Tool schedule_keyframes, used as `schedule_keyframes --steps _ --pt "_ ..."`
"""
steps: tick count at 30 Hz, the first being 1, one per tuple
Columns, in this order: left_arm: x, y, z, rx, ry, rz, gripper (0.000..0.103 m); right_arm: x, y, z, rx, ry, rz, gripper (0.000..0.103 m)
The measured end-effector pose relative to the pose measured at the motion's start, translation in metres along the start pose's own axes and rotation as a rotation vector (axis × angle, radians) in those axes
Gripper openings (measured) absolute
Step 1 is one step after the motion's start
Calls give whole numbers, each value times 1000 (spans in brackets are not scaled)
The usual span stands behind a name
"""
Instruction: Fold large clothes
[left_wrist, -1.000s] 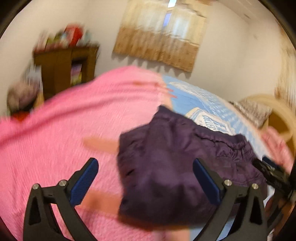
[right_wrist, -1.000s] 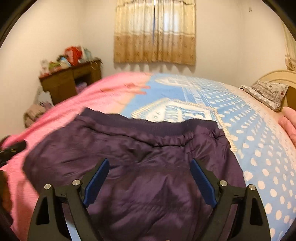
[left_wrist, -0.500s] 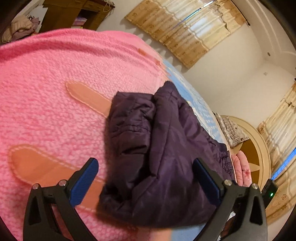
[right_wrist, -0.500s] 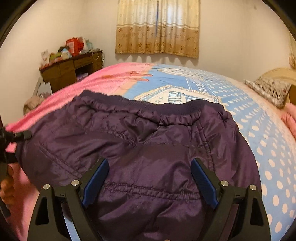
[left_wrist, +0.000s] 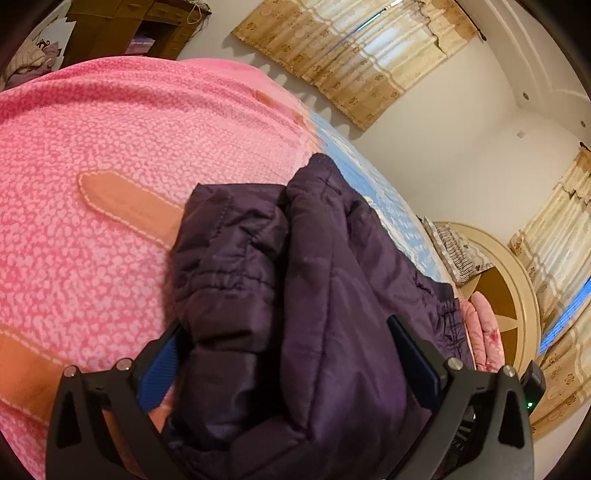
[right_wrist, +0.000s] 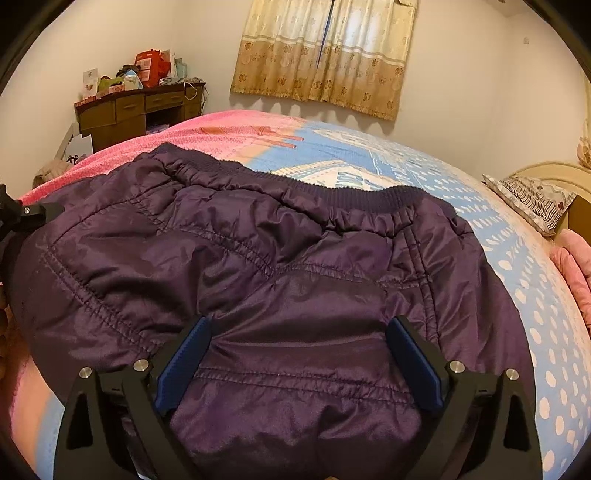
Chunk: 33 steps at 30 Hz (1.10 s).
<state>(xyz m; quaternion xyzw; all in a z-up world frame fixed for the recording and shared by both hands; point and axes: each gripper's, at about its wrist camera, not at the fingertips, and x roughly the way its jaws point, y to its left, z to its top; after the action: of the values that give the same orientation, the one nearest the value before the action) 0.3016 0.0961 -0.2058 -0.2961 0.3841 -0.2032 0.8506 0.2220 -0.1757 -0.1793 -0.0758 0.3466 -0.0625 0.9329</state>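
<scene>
Purple padded jacket (right_wrist: 280, 266) lies folded on the bed (right_wrist: 517, 280), its long axis left to right, ribbed elastic hem on the far side. Right tongs (right_wrist: 297, 363) are spreading wider, jacket fabric between them. Left tongs (left_wrist: 288, 363) stand spread around the jacket's left end.

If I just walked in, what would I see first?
A big puffy purple jacket lies folded in the middle of the bed, between both grippers' blue fingers. Under it is a bright blanket, pink on one side and blue with white dots on the other. Yellow curtains hang on the far wall.
</scene>
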Motion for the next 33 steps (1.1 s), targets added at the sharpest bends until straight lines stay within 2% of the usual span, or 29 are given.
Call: schedule_keyframes --steps 6,8,11,19,21,23,25,27,31,33 --pt "2 -2 1 23 -1 -6 101 1 0 -1 3 -4 3 97" --pt "2 0 2 16 -6 -25 89 0 0 -2 4 -8 3 97" --pt "0 6 2 -5 -15 -60 79 0 1 -2 5 -11 2 97" --pt "7 4 6 -30 3 -34 84 0 1 -3 3 -10 1 97" --pt "7 2 6 -13 0 -33 81 0 0 -2 4 -10 1 97" --pt "6 2 5 -16 -5 -46 69 0 1 -3 4 -11 2 97" --pt "5 6 5 -25 -8 -71 63 0 1 -3 4 -12 1 97" --pt "4 7 4 -26 -12 -71 63 0 1 -3 5 -12 1 97" --pt "7 10 6 -46 -7 -57 72 0 1 -3 4 -12 1 97" --pt "9 7 7 -37 -5 -56 73 0 1 -3 4 -12 1 97"
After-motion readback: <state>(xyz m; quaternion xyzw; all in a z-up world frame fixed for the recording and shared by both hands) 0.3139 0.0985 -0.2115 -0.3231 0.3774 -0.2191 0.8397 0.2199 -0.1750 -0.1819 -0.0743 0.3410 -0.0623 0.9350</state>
